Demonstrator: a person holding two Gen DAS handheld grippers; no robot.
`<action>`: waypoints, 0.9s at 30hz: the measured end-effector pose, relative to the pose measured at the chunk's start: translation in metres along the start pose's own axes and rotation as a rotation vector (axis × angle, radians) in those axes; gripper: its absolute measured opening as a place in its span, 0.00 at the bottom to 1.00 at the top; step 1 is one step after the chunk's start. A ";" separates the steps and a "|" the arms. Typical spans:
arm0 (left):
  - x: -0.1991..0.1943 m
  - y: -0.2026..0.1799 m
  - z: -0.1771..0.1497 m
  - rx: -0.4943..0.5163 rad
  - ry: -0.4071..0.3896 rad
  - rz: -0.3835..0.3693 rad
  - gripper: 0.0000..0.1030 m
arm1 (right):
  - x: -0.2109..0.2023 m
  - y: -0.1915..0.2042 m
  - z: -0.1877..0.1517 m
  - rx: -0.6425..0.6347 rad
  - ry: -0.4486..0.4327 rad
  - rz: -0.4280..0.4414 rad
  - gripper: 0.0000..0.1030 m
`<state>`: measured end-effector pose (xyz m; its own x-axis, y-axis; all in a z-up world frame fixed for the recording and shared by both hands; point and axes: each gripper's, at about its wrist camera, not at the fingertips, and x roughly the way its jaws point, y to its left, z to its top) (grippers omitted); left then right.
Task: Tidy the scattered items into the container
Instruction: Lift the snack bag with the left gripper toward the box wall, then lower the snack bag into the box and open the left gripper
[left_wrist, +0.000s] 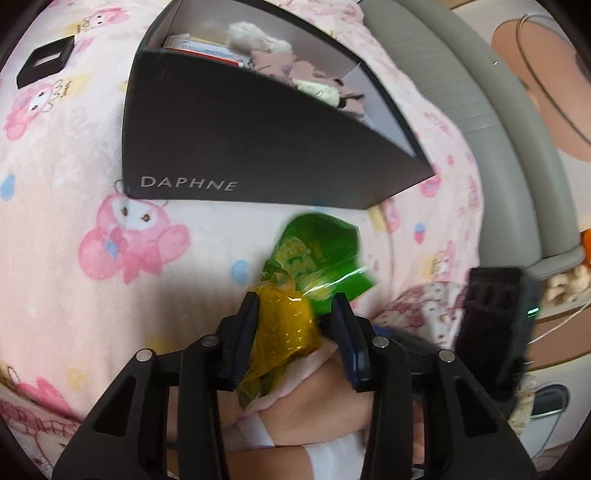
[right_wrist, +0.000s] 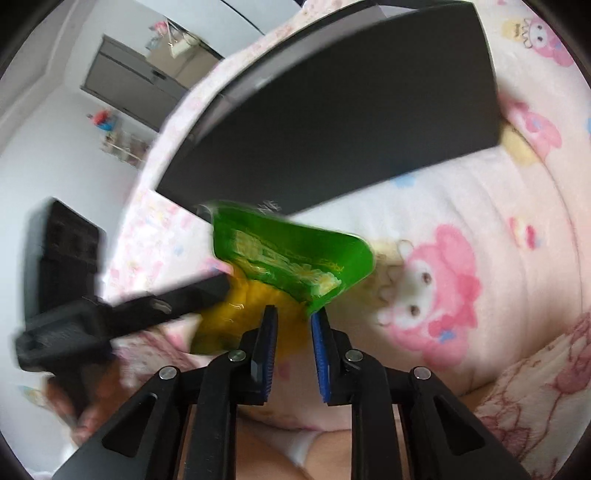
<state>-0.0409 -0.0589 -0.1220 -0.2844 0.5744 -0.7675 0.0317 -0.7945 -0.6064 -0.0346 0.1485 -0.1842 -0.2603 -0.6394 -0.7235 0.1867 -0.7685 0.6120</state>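
Note:
A green and yellow snack packet (left_wrist: 303, 273) sits between the fingers of my left gripper (left_wrist: 295, 301), just in front of the black "DAPHNE" box (left_wrist: 236, 147). The jaws stand apart around its yellow end; firm contact is unclear. The box holds a plush toy, booklets and small items. In the right wrist view the same packet (right_wrist: 288, 258) lies just ahead of my right gripper (right_wrist: 293, 314), whose jaws stand slightly apart. The left gripper's finger (right_wrist: 177, 299) reaches the packet from the left. The box (right_wrist: 332, 122) is beyond.
Everything rests on a pink cartoon-print blanket (left_wrist: 74, 221). A small black square frame (left_wrist: 46, 61) lies at the far left. A grey padded headboard (left_wrist: 480, 110) curves along the right. The right gripper's body (left_wrist: 495, 317) is close on the right. A person's leg is below.

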 end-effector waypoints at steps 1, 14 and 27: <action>0.006 0.000 0.003 -0.010 0.016 0.009 0.38 | 0.001 0.003 0.001 -0.018 0.000 -0.009 0.19; 0.006 0.049 -0.002 -0.164 0.072 0.036 0.49 | 0.025 -0.018 -0.007 0.069 0.121 0.134 0.47; -0.027 0.019 -0.004 -0.019 -0.010 -0.067 0.44 | -0.008 0.004 -0.004 0.008 0.022 0.117 0.34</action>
<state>-0.0284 -0.0885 -0.1134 -0.2964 0.6242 -0.7228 0.0303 -0.7503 -0.6604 -0.0284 0.1509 -0.1775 -0.2164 -0.7251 -0.6538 0.2073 -0.6885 0.6950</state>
